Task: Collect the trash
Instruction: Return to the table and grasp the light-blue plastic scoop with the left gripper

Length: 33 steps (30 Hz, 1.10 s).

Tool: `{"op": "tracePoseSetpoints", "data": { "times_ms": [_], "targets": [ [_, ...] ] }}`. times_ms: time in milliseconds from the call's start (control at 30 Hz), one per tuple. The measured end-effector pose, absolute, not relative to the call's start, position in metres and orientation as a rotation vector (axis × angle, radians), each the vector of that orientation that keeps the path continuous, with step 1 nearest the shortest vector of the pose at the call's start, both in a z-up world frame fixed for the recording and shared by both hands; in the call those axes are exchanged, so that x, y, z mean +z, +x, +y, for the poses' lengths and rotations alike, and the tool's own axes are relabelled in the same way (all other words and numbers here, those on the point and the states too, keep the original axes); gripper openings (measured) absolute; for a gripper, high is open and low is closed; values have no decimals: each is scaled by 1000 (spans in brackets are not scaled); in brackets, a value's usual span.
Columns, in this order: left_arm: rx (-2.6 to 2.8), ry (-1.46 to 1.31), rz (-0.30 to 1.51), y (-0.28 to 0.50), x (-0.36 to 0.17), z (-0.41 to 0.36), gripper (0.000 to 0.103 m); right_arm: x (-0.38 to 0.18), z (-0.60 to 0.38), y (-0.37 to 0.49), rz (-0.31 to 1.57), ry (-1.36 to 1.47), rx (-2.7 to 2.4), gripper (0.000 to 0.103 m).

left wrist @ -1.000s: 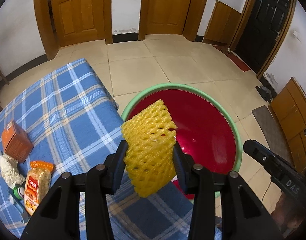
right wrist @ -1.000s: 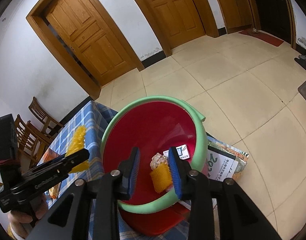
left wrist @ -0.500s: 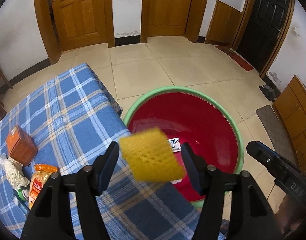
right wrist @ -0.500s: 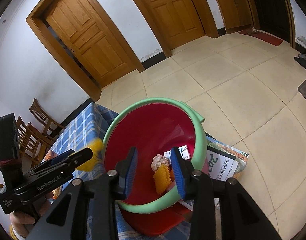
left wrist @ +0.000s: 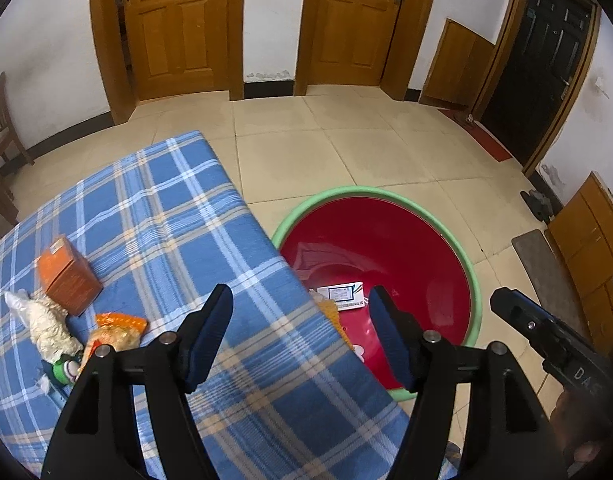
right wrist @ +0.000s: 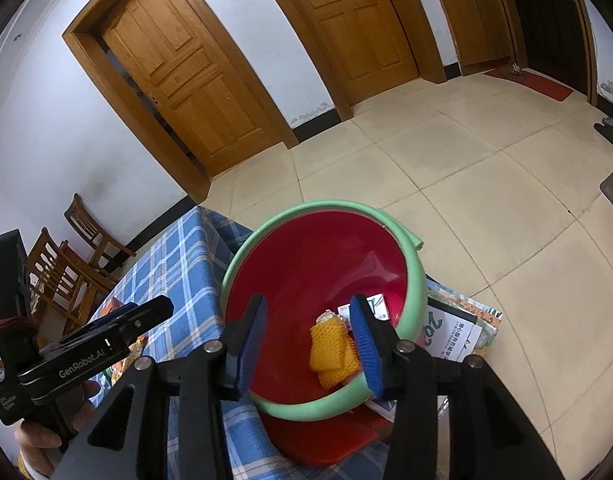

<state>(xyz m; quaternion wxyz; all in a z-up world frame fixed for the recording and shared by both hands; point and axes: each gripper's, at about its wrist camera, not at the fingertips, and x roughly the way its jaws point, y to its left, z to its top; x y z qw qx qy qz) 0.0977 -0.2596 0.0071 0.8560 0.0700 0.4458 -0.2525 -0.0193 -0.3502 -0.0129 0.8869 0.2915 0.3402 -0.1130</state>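
Bench (left wrist: 154,216): one, covered by a blue plaid cloth, occupying the 9 o'clock half of the left wrist view.

Basin (right wrist: 412,280): one, red inside with a green rim, standing beside the bench edge at 3 o'clock of it. Contents, counted in the right wrist view: two yellow foam nets (right wrist: 330,344) lying together near the 6 o'clock wall, one white card (left wrist: 340,294) with printed lines too small to read, and one pale crumpled scrap just above the nets.

Printed sheet (right wrist: 452,330): one, on the floor under the basin at 3 o'clock; large green digits "20" are legible, the rest is cut off.

Left tool (left wrist: 302,336): jaws have just been opening and stand wide apart with nothing between them. Its side reads "GenRobot.AI" in the right wrist view.

Right tool (right wrist: 306,340): jaws have just been opening, apart, nothing gripped, poised above the basin. Its body shows the letters "DAS".

Remaining on the bench at 9 o'clock: one orange box (left wrist: 68,276), one white wad (left wrist: 46,320), one orange snack bag (left wrist: 114,330); print unreadable.
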Motion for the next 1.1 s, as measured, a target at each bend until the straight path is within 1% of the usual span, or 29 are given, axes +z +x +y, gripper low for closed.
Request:
{"op": "tracePoseSetpoints", "data": {
  "times_ms": [167, 267, 400, 800, 1100],
  "targets": [
    [-501, 115, 938, 96, 12, -240, 70, -8, -341, -18, 709, 591, -217, 54],
    [-475, 89, 935, 96, 15, -223, 70, -6, -332, -16, 713, 580, -204, 59],
    [-439, 56, 933, 96, 17, -201, 70, -3, -322, -12, 722, 566, -181, 62],
    [-254, -47, 950, 97, 5, -114, 70, -2, -293, -3, 750, 534, -122, 64],
    [-132, -92, 971, 95, -13, -65, 70, -5, -275, 2, 778, 520, -89, 65]
  ]
}}
